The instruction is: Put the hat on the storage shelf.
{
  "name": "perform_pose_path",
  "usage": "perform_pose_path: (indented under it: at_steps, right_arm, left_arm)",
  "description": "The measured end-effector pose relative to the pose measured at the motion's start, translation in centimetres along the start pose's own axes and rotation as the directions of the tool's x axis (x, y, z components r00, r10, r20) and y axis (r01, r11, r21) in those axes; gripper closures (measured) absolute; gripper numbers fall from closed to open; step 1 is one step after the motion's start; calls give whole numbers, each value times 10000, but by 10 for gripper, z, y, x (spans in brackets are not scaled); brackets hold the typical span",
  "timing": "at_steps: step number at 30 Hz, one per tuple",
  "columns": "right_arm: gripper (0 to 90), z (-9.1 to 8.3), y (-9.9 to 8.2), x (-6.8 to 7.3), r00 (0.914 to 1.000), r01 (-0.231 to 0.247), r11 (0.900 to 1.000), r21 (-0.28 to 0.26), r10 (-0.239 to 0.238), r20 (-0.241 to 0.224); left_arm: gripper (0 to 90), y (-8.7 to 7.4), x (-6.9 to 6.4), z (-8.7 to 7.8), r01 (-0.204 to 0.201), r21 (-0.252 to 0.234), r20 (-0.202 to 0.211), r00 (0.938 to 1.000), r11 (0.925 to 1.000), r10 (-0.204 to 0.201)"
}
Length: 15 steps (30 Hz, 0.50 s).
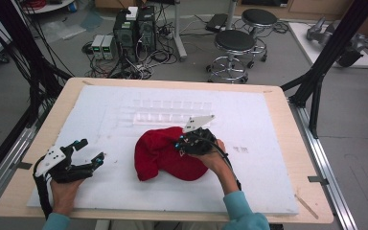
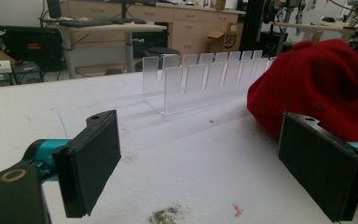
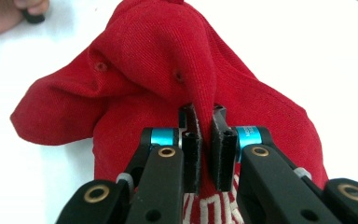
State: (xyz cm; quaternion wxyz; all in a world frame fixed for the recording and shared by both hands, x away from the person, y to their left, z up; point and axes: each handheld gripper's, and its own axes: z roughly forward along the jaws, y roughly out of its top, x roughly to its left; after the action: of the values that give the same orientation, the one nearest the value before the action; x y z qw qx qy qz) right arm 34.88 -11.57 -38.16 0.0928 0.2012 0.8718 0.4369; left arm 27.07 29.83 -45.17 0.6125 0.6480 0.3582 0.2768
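Note:
A red cap (image 1: 162,152) lies crumpled on the white foam board (image 1: 124,191), near the middle. My right gripper (image 1: 179,145) is over the cap's right side and is shut on a raised fold of its red cloth (image 3: 200,100); white stitched lettering (image 3: 212,215) shows under the jaws. My left gripper (image 1: 90,153) rests low at the board's left, open, with nothing between its black pads (image 2: 91,165). In the left gripper view the red cap (image 2: 321,88) sits beyond the right pad.
A clear acrylic rack (image 1: 170,111) with several upright slots stands on the board behind the cap; the same clear rack (image 2: 200,79) is ahead of the left gripper. The wooden table edge (image 1: 287,103) frames the board. Stools (image 1: 235,45) and computer boxes (image 1: 134,31) stand on the floor beyond.

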Motion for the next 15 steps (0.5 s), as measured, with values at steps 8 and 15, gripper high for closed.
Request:
perform_pose_path:
  at_steps: [8,15]
  right_arm:
    - [851,-18,6,-5,9977,-366,9887,-1453,446,519]
    - [851,-29,18,-4,9960,-289,9686,-2469,487,745]
  left_arm:
    - [136,1,3,1,278,148,98,9996,9995,-279]
    - [135,4,6,2,429,522,205,9988,9977,-441]
